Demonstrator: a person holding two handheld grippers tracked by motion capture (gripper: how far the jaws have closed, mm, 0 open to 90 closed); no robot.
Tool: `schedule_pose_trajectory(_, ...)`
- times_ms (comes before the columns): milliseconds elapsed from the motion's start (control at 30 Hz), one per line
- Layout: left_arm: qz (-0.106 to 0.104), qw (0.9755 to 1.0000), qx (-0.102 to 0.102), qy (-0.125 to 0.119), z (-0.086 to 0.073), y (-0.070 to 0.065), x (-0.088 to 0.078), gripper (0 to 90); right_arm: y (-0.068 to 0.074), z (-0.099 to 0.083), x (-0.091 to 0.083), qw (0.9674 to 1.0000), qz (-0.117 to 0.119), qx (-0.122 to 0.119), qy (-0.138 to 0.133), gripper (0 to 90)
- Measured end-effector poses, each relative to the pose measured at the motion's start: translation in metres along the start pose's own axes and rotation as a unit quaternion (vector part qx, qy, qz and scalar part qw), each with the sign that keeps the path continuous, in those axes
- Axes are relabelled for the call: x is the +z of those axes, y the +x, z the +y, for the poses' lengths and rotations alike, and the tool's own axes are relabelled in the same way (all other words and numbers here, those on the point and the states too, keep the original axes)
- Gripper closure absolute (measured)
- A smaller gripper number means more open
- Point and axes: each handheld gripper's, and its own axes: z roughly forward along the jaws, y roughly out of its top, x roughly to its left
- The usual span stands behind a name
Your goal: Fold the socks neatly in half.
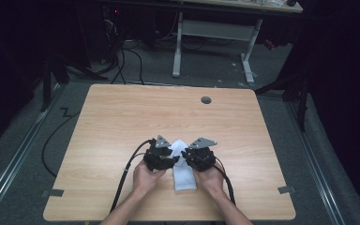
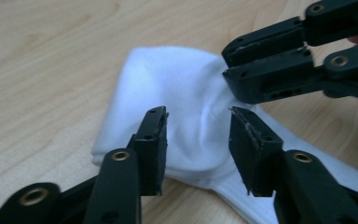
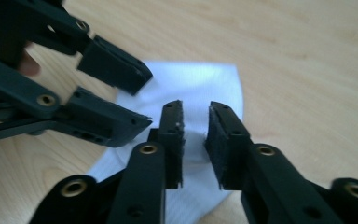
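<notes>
Item 1: room, dark, grey floor (image 1: 23, 154), cables at 11 o'clock; white-legged desk (image 1: 215, 33) at 12 o'clock.
Item 2: wooden table (image 1: 122, 117), light grain, round grey grommet (image 1: 206, 100) at 1 o'clock. No legible writing.
Item 3: white cloth (image 1: 183, 173), folded, lying at 6 o'clock between both hands.
Item 4: left gripper (image 2: 198, 123), jaws apart over the cloth, not pinching it.
Item 5: right gripper (image 3: 196, 122), jaws narrowly apart; whether they nip the fold cannot be told.
</notes>
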Motion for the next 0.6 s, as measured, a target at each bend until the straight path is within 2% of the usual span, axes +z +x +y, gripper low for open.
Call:
schedule_pose_trajectory(167,0.002,0.9997,-0.001,0.025,-0.007,0.002,0.008,52.7,-0.006,-0.017,0.008,0.9996,0.004,0.023,0.016,65.7)
schedule_pose_trajectory(333,0.015,0.9995,0.008,0.025,-0.007,0.003,0.009,53.9,-0.012,-0.023,0.009,0.9993,-0.005,0.029,0.024,63.5)
schedule_pose_trajectory(467,0.023,0.9993,0.001,0.028,-0.007,0.007,0.009,52.8,-0.013,-0.023,0.01,0.9994,-0.009,0.029,0.02,63.5)
schedule_pose_trajectory(600,0.034,0.9988,-0.018,0.031,-0.008,0.017,0.009,50.1,-0.015,-0.023,0.01,0.9992,-0.012,0.034,0.018,63.4)
